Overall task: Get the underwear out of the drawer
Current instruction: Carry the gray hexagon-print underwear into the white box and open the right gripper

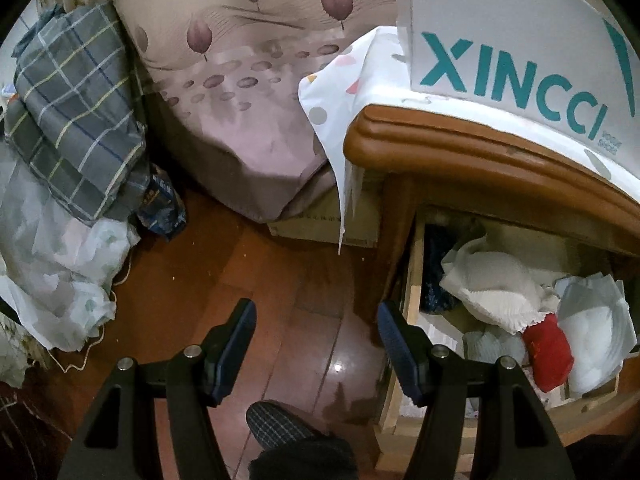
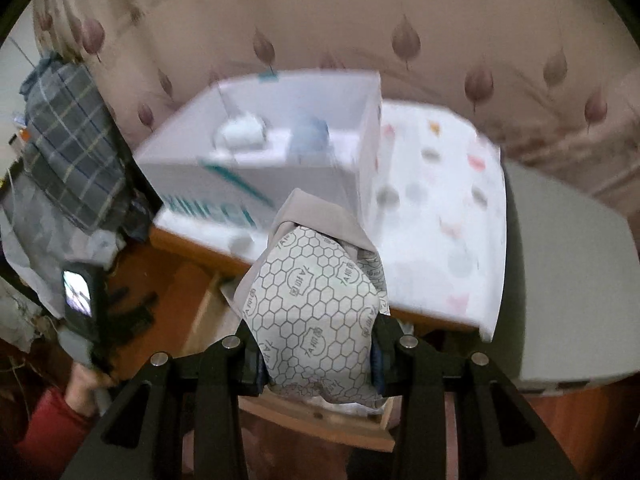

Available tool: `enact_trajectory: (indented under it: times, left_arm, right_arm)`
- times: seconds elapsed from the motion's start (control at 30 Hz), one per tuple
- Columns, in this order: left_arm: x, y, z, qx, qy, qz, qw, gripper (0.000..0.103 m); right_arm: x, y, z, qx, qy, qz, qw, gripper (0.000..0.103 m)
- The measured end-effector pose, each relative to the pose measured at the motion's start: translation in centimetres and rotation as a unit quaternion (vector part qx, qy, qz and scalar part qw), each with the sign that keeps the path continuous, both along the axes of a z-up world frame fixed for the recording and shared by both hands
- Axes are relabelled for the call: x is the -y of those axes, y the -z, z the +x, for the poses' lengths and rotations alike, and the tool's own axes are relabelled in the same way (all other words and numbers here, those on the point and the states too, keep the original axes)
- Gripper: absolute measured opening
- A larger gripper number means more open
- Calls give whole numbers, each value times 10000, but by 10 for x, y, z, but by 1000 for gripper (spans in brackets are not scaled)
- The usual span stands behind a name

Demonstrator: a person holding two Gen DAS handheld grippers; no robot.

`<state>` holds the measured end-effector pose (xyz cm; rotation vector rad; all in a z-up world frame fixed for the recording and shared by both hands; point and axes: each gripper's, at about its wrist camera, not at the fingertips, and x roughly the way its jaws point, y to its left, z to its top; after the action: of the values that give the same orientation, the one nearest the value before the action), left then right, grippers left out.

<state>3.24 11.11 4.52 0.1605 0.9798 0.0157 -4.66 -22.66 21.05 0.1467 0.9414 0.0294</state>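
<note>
The right gripper [image 2: 316,354] is clenched on the underwear [image 2: 312,300], a light, limp, honeycomb-print bundle best held mid-fold above the drawer [image 1: 416,280]; the left gripper [image 1: 316,328] stands released.

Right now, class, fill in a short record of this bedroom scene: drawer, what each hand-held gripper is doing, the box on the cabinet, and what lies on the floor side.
drawer: open drawer, holding white, blue and red garments
right hand-held gripper: shut on hexagon-print underwear, held above the drawer
left hand-held gripper: open, empty, over the wooden floor beside the drawer
cabinet top: white XINCCI box on a dotted cloth
floor side: plaid bedding above plastic bags
</note>
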Motion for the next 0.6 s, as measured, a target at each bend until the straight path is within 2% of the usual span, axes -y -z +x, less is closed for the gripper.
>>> enact_trajectory:
  times: [0.2, 0.33, 0.47, 0.6]
  left_arm:
    - [0, 1, 1, -40, 26, 5, 10000, 65]
    - [-4, 0, 3, -23, -54, -79, 10000, 65]
    - [-11, 1, 4, -75, -166, -212, 9996, 65]
    - [-13, 1, 4, -98, -178, -282, 9994, 65]
  right_arm:
    - [-13, -55, 40, 526, -62, -135, 9985, 35]
    - [-23, -72, 71, 702, -85, -196, 9973, 35]
    - [-35, -73, 105, 676, -118, -307, 9972, 35]
    - [-43, -59, 132, 496, -173, -415, 9978, 35]
